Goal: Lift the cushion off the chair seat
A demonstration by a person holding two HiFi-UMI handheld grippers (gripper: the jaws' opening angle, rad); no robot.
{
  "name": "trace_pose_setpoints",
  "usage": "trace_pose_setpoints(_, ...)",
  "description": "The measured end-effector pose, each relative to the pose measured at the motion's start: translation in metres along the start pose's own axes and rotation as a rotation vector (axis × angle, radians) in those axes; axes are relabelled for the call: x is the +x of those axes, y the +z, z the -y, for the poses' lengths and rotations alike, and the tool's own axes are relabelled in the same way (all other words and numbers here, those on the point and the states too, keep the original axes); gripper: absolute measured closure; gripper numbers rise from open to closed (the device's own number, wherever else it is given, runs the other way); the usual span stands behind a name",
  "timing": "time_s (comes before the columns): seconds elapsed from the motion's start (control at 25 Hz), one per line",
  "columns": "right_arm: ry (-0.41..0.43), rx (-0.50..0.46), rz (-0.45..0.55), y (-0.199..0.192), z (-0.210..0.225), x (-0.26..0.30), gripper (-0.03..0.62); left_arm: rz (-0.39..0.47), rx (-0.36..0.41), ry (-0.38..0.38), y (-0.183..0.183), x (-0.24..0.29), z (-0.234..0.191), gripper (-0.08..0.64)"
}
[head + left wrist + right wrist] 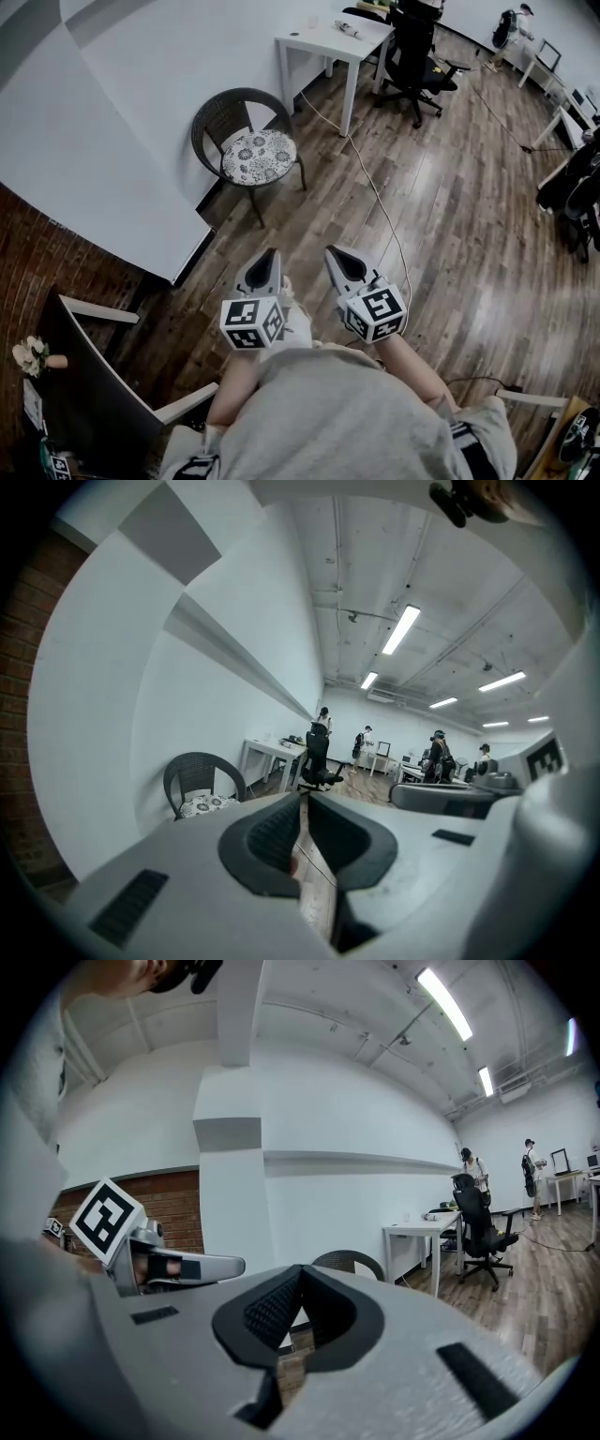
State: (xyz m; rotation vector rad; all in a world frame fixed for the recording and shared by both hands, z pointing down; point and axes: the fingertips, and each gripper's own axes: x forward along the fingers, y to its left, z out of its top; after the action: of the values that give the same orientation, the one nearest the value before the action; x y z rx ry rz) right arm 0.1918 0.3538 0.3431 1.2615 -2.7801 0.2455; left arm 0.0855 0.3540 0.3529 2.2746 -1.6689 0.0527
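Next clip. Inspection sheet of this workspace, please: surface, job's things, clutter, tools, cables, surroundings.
Surface: wood plank floor.
Job's things: patterned cushion lies on the wicker chair seat beside the white wall, untouched.
Clutter: small items on the white table, too small to tell.
Tools: left tool and right tool both shut, empty, apart from the chair.
Cables: one cable runs from the table across the floor.
Surroundings: office chair, brick wall, people far off.

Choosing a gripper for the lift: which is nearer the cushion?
Left. The cushion lies ahead and to the left of both; the left gripper is well short of it, the right gripper alongside, slightly farther.
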Motion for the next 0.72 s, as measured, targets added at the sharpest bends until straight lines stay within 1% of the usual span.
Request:
trace_pose_setpoints(0.28, -0.014, 0.000, -0.018, 0.001, 0.026, 0.041, 0.591, 0.001, -0.013, 0.004, 0.009, 0.042, -0.028, 0.540)
trace_pose_setpoints(0.36, -0.016, 0.002, -0.020, 0.004, 0.035, 0.057, 0.591, 0.001, -0.012, 0.003, 0.013, 0.056, -0.037, 0.524)
trace_pose_setpoints(0.44, -0.016, 0.000, -0.019, 0.007, 0.043, 0.076, 0.591, 0.004, -0.007, 0.002, 0.019, 0.072, -0.049, 0.491)
trace_pose_setpoints(0.72, -0.020, -0.002, -0.023, 0.026, 0.069, 0.156, 0.591, 0.009, -0.017, 0.009, 0.048, 0.130, -0.104, 0.476)
